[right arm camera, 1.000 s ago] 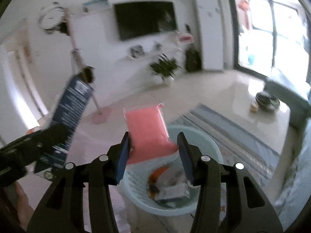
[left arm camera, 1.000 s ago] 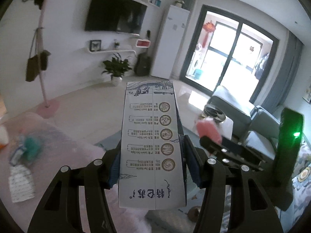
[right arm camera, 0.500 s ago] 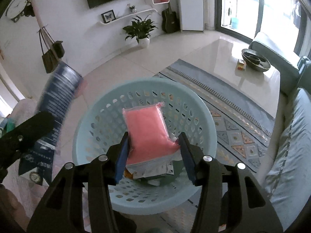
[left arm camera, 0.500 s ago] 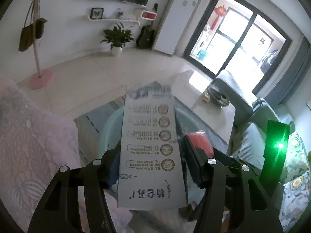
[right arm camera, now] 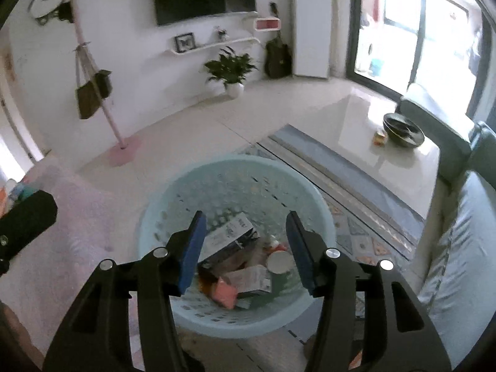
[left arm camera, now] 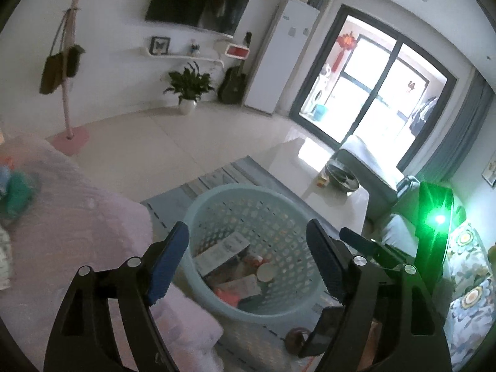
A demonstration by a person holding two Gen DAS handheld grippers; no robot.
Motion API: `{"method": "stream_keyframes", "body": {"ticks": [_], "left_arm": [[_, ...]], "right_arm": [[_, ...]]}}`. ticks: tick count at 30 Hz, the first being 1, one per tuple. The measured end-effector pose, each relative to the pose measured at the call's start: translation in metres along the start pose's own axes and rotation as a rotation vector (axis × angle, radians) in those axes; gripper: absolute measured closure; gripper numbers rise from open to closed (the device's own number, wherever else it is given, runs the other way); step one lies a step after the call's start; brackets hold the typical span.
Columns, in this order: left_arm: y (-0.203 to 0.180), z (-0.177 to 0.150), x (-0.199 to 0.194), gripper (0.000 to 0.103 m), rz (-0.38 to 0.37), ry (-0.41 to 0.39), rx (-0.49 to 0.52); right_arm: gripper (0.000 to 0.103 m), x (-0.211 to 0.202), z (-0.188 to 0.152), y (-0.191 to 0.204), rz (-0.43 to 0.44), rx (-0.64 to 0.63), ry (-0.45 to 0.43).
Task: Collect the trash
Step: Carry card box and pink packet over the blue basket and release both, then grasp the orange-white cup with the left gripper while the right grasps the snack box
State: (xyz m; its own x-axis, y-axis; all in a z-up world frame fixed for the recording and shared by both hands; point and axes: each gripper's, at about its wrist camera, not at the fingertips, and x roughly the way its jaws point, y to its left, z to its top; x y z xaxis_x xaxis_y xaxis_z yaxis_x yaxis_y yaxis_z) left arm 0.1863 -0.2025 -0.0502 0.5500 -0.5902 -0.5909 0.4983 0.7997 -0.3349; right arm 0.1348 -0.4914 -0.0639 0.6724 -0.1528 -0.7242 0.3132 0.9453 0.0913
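A pale blue laundry basket (left arm camera: 217, 197) stands on the rug below both grippers; it also shows in the right wrist view (right arm camera: 322, 214). Inside it lie a blue-and-white carton (right arm camera: 231, 237), a pink packet (right arm camera: 224, 293), a white box (right arm camera: 251, 279) and a round lid (right arm camera: 279, 262). The carton (left arm camera: 221, 252) and pink packet (left arm camera: 228, 294) also show in the left wrist view. My left gripper (left arm camera: 248, 248) is open and empty above the basket. My right gripper (right arm camera: 245, 241) is open and empty above it too.
A pink bedspread (left arm camera: 62, 232) lies at the left with teal and paper items (left arm camera: 15, 192) on it. A white coffee table (right arm camera: 387, 142) holds a dark bowl (right arm camera: 403, 130). A grey sofa (right arm camera: 458, 248) is at the right. A coat stand (right arm camera: 102, 93) stands behind.
Both grippers opened. The carton fell from my left gripper and the pink packet from my right gripper into the basket.
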Motion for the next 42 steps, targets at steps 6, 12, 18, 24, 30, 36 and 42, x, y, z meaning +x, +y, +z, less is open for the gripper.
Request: {"method": "stream_keyframes", "body": {"ticks": [6, 12, 18, 24, 30, 36, 42], "left_arm": [[0.027, 0.012, -0.061, 0.027, 0.051, -0.091, -0.008], [0.072, 0.029, -0.135, 0.027, 0.167, -0.193, 0.0], [0.149, 0.039, -0.198, 0.027, 0.328, -0.273, -0.05], [0.249, 0.04, -0.225, 0.029, 0.405, -0.269, -0.201], [0.335, 0.027, -0.212, 0.032, 0.348, -0.225, -0.378], [0.368, 0.026, -0.178, 0.032, 0.297, -0.175, -0.449], [0.369, 0.02, -0.164, 0.039, 0.227, -0.158, -0.45]], "right_arm": [[0.053, -0.036, 0.009, 0.048, 0.068, -0.096, -0.067], [0.053, -0.073, 0.022, 0.13, 0.207, -0.238, -0.143], [0.051, -0.089, 0.029, 0.226, 0.407, -0.343, -0.163], [0.042, -0.063, 0.028, 0.311, 0.513, -0.405, -0.12], [0.029, -0.021, 0.009, 0.349, 0.474, -0.431, -0.115], [0.021, 0.005, -0.008, 0.353, 0.451, -0.458, -0.119], [0.021, 0.005, -0.015, 0.365, 0.387, -0.516, -0.14]]}}
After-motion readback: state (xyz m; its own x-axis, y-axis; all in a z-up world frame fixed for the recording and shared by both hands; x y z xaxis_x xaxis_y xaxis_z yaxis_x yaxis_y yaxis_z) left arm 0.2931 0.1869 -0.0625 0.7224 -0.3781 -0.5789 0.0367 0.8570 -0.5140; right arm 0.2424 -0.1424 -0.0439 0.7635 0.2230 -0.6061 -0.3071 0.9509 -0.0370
